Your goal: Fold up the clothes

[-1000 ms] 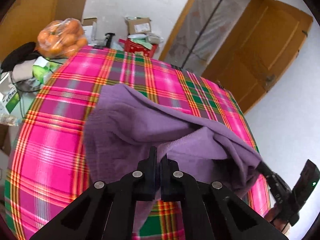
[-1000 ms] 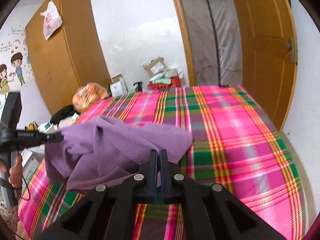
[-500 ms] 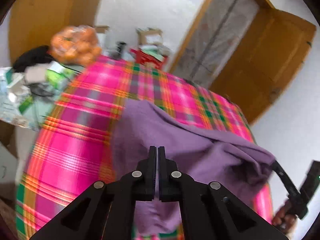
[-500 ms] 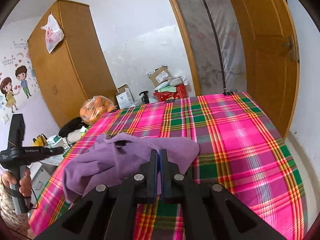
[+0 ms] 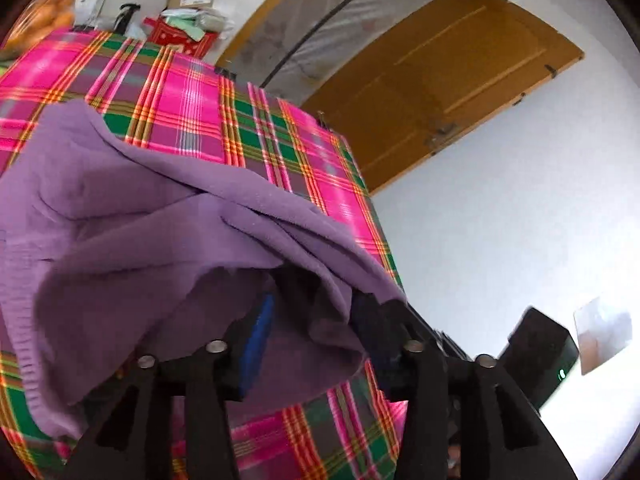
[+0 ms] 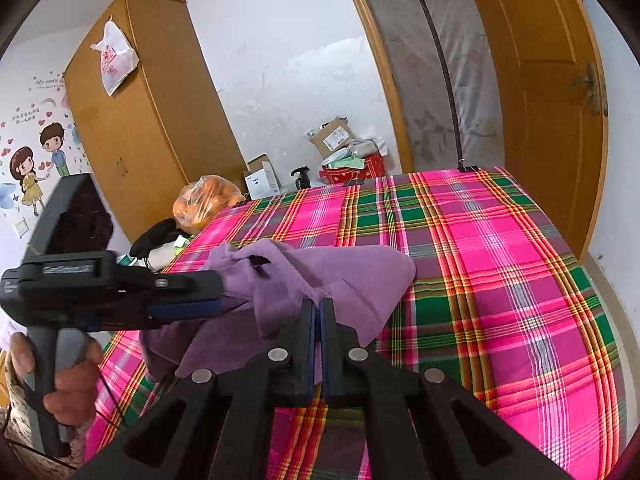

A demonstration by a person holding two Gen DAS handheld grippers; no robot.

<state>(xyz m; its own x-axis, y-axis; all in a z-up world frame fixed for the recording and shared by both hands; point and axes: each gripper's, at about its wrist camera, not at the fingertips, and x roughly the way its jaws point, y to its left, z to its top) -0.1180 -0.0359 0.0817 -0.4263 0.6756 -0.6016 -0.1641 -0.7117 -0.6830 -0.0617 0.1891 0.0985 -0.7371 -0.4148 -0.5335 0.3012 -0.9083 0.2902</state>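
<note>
A second on, the left hand-held gripper [image 5: 316, 320] had sprung its jaws wide apart, where a moment before they were pinched together, and the soft purple fleece garment [image 5: 132, 236] drooped loosely between and over them. The right hand-held gripper [image 6: 317, 312] stayed clamped tight on an edge of the same cloth. The garment lay bunched on the near side of the pink-and-green plaid bed cover [image 6: 488, 264], part of it lifted off the surface. It looked light and limp, thick enough to hold a soft crease but sure to sag wherever it was not supported. The best hold, I judged, was a hem or corner pinched flat, one at each side, so the panel hung straight before it was laid over.
</note>
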